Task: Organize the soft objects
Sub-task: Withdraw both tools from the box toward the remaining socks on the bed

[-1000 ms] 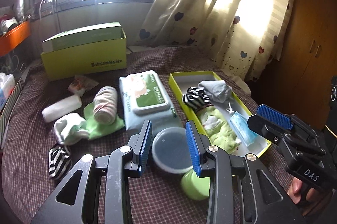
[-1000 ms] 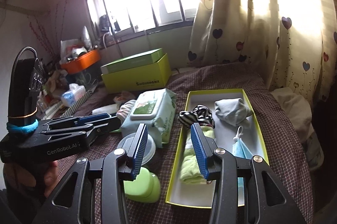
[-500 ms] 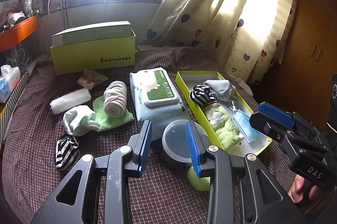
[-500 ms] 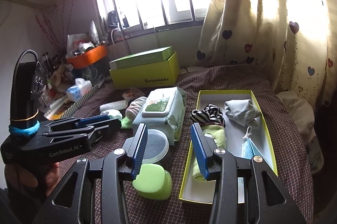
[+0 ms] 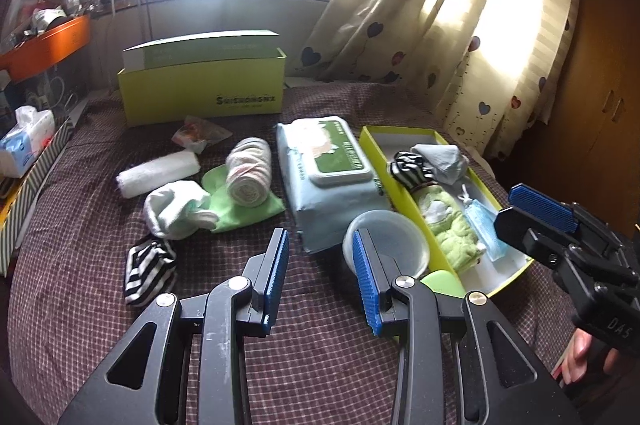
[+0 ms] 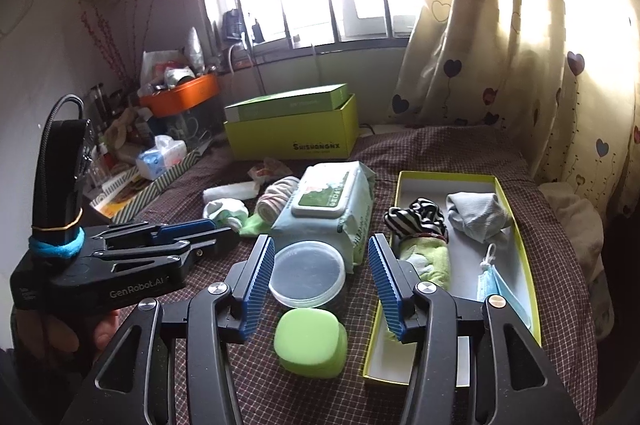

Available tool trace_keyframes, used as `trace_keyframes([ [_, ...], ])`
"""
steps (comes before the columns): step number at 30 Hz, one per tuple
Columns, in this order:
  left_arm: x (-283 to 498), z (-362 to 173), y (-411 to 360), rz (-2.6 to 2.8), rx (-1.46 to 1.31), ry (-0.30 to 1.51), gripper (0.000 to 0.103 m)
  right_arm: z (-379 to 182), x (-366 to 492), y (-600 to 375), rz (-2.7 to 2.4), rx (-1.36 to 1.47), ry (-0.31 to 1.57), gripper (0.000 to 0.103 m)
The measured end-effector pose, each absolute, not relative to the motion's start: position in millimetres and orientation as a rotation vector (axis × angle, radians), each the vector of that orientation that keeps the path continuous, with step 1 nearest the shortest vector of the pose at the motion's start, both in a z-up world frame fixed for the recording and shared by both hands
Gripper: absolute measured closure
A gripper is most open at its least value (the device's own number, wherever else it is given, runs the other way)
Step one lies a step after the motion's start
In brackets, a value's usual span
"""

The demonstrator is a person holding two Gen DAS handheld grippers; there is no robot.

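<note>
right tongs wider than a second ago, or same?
Yes. The right tongs have just been opening: the blue pads now flank both the clear round tub and green case. Nothing gripped.

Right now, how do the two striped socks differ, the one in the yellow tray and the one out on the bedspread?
The striped sock in the tray is bunched beside a grey sock at the tray's far end. The striped sock on the bedspread lies loose and apart, near a white sock, outside any container. The tray one looks scrunched; the loose one lies flatter. Both have black and white stripes.
</note>
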State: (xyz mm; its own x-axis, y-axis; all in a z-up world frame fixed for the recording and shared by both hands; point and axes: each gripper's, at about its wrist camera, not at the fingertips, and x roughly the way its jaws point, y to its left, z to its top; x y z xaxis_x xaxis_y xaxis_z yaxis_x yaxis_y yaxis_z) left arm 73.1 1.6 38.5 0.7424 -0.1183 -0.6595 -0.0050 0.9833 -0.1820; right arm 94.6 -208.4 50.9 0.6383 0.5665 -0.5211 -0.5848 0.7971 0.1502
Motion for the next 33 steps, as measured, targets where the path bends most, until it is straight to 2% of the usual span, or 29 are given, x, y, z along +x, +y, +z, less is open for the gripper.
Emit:
trace_keyframes([
  [33, 55, 12, 84, 0.072, -0.264, 0.738, 0.068, 41, 93, -147, 0.773, -0.110, 0.621, 0.053],
])
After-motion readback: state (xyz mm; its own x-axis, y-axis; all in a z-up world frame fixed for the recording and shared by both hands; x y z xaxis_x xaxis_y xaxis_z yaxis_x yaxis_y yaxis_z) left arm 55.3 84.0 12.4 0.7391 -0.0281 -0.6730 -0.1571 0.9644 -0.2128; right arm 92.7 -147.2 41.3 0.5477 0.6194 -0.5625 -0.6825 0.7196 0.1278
